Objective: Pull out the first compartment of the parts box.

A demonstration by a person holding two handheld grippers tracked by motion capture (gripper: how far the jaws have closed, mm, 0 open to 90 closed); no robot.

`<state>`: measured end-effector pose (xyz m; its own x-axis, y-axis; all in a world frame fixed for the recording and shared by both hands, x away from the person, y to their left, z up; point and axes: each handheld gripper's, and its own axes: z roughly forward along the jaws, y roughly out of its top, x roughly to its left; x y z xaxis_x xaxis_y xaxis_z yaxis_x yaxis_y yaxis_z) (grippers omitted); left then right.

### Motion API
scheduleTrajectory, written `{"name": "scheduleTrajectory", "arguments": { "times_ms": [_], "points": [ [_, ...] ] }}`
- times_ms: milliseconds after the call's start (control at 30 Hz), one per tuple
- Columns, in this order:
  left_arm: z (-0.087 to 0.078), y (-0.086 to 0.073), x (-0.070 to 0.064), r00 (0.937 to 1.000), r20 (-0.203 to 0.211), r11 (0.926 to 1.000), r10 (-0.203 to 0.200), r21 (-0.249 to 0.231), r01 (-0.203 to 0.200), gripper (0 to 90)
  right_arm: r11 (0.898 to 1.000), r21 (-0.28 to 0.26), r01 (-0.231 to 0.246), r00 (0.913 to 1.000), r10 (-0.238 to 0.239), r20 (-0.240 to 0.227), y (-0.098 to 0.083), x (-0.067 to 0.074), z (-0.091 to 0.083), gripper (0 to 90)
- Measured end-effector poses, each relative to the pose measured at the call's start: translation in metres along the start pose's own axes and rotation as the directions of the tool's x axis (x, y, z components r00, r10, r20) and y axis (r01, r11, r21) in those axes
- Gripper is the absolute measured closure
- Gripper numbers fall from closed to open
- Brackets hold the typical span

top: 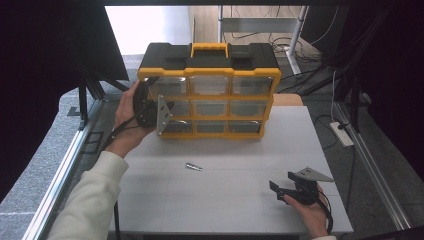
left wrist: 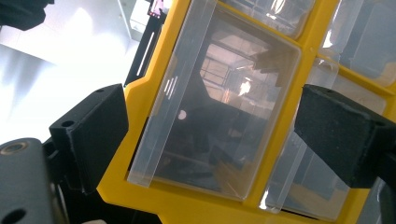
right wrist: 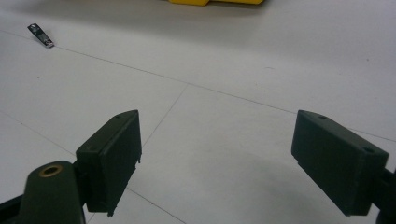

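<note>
The yellow-and-black plastic drawer cabinet has a smooth, slightly glossy yellow frame, and its clear plastic drawers are shiny enough to throw back glare and reflections. The black jaw pads of the left gripper look matt and faintly grainy, like foam or rubber, as do those of the right gripper, which carries a dull grey metal plate in the high view. The white tabletop is smooth and matt, and the small silvery metal piece lying on it glints.
</note>
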<state>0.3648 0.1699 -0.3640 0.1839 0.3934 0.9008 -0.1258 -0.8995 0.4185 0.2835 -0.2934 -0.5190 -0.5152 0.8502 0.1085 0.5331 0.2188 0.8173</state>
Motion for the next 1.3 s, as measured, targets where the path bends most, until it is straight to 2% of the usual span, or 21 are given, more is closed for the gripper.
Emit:
{"name": "scheduleTrajectory", "arguments": {
  "times_ms": [500, 1300],
  "points": [
    [0.0043, 0.0012, -0.0008, 0.9999, 0.008, 1.0, 0.007, 0.003, -0.007, 11.0, 1.0, 0.0, -0.001, 1.0, 0.001, 0.001, 0.0, -0.0001, -0.0002, 16.0],
    [0.0082, -0.0026, -0.0011, 0.9998, -0.001, 0.9997, 0.021, 0.015, -0.021, 14.4, 1.0, 0.0, -0.004, 1.0, 0.004, 0.003, 0.0, -0.0005, -0.0002, 15.9]
  ]
}}
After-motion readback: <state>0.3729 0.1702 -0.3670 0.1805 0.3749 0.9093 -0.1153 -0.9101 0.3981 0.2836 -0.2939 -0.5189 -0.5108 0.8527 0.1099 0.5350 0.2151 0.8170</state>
